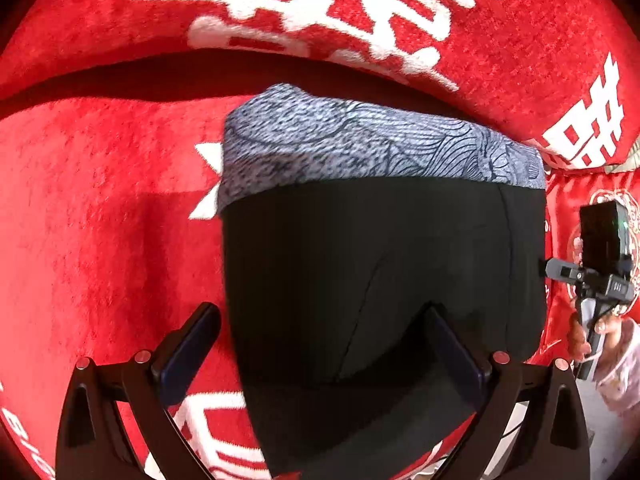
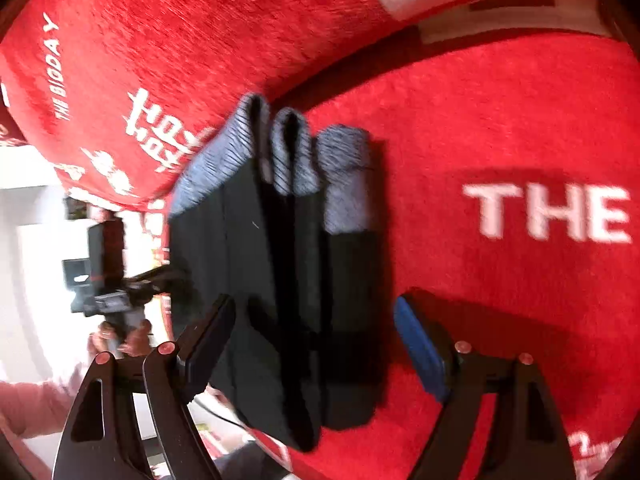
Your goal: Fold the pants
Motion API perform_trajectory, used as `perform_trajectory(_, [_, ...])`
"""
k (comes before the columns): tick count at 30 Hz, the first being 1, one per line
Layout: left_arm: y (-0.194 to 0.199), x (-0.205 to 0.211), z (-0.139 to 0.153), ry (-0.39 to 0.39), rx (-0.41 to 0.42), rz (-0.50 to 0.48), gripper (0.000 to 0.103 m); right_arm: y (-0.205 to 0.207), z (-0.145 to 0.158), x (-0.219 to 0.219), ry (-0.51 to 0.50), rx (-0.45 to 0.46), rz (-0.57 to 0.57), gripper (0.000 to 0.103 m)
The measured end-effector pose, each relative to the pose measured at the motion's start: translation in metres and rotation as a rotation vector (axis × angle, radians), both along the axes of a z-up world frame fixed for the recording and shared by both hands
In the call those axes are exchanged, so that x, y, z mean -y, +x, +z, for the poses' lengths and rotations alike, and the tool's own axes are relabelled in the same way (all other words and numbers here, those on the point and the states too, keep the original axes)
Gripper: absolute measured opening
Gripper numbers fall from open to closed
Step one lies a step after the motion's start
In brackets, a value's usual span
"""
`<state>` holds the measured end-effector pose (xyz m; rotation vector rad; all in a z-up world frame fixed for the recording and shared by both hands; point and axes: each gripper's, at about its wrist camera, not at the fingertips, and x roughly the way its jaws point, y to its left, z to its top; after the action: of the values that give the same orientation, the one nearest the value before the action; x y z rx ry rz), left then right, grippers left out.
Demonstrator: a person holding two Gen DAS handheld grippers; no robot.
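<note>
both my grippers, left gripper point(image 1: 320, 344) and right gripper point(image 2: 316, 340), gape wide around the pants point(image 1: 380, 260), already folded compact, nearly finished i'd judge.

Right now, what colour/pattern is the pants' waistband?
Grey-blue with dark wavy line print on the waistband; pants black. Left wrist view is clearest.

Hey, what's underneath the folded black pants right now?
The pants lie on a red blanket with white lettering, visible all around them. Whatever lies directly beneath the fabric is covered, so nothing more can be told.
</note>
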<state>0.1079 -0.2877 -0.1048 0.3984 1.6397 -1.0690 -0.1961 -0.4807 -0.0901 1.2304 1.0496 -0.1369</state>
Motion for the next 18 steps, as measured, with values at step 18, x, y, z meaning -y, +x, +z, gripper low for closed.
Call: perform_trajectory(18, [-0.009,-0.043,0.048,-0.097,0.043,0.137,0.064,0.003,0.005,0.0,0.131,0.078,-0.075,0.044])
